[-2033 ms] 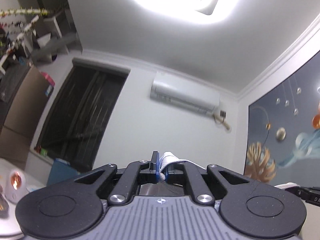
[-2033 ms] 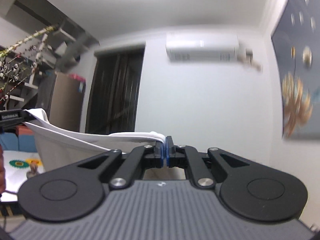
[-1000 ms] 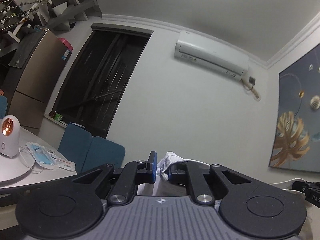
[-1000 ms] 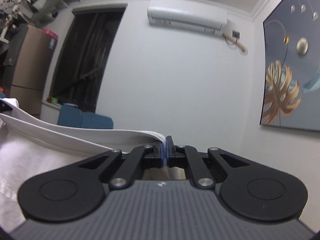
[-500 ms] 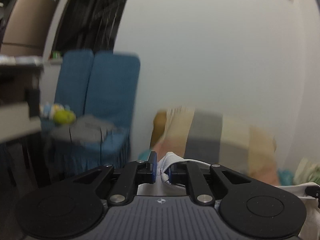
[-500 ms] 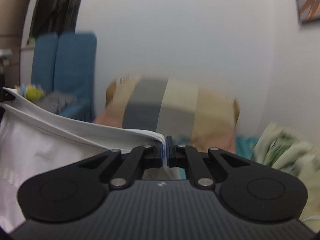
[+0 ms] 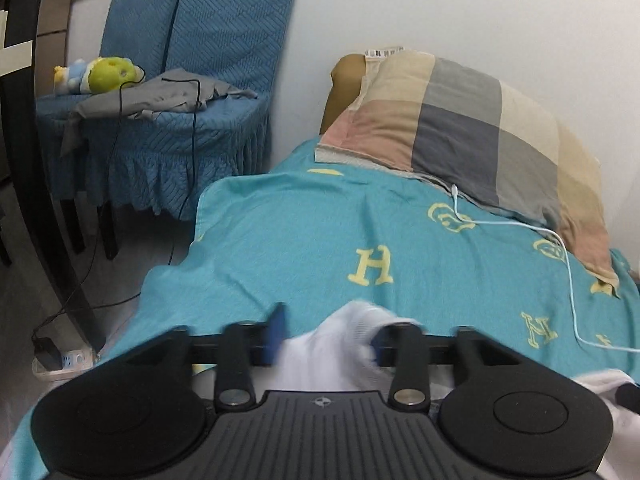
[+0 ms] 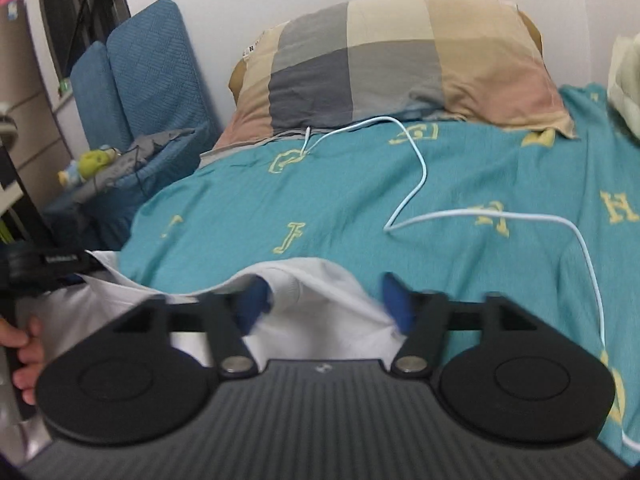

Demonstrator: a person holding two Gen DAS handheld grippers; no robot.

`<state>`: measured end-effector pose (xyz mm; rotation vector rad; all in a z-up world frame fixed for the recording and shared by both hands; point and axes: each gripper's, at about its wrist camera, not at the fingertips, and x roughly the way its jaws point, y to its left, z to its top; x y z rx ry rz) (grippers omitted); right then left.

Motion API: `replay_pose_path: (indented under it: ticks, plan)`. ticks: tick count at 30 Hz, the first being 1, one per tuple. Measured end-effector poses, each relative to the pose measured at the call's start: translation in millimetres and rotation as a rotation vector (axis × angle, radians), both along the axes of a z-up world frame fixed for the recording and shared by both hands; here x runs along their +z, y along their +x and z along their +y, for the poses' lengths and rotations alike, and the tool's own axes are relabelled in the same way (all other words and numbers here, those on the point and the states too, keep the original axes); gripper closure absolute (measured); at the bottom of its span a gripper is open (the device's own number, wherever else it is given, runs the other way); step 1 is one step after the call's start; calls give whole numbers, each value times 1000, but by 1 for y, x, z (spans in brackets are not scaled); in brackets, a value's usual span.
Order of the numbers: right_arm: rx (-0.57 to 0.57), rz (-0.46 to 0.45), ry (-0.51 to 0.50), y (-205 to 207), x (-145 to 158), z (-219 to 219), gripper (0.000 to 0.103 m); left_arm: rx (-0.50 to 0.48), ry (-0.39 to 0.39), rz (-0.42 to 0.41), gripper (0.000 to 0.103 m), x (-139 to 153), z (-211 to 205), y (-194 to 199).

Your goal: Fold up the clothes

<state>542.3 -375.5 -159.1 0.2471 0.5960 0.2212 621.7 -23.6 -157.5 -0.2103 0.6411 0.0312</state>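
Garment: a white garment (image 8: 316, 320) lies at the near edge of the bed, bunched up between both claws; its far hem rests on the teal blanket (image 8: 340, 200).
Left claw (image 7: 326, 330): fingers spread, having just been opening; white cloth sits between them, not pinched.
Right claw (image 8: 326, 300): fingers spread wide, likewise just opened; the cloth mounds loosely in the gap.
Bed: the blanket with yellow letters covers it; a white cable (image 8: 416, 184) snakes across the blanket from the checked pillow (image 8: 392, 64) at the far end.
Left of bed: a blue chair (image 7: 180, 80) carrying grey cloth (image 7: 160, 98) and a plush toy (image 7: 100, 74).
Hard to make out: claw tips are motion-blurred; the garment's near part is hidden under the claw bodies.
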Motion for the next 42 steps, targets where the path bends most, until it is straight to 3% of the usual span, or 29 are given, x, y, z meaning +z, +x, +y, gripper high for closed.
replay_pose_path:
  ticks: [6, 9, 15, 19, 23, 25, 28, 32, 36, 42]
  plan:
    - [-17, -21, 41, -53, 26, -5, 27, -90, -51, 9, 23, 46, 23, -72]
    - [-60, 3, 67, -91, 34, -7, 27, -135, -76, 23, 19, 63, 40, -119]
    - [-128, 64, 84, -179, 38, 0, 27, -166, -38, 31, 14, 82, 66, -206]
    - [-168, 105, 157, -241, 40, 8, 27, -143, -116, 41, 14, 82, 85, -255]
    - [-165, 174, 108, -286, 65, 29, 27, -141, -95, 33, 15, 80, 88, -293]
    - [-190, 186, 127, -307, 80, 37, 27, -142, -98, 16, 15, 81, 86, -297]
    - [-213, 178, 247, -336, 95, 45, 27, -162, -152, 15, 15, 81, 75, -282]
    - [-252, 144, 338, -361, 81, 55, 27, -167, -215, 29, 15, 68, 45, -233]
    - [-252, 177, 248, -333, 56, 57, 27, -139, -220, 37, 15, 51, 16, -171]
    - [-291, 190, 237, -303, 30, 47, 27, -204, -351, 98, 21, 36, -19, -84]
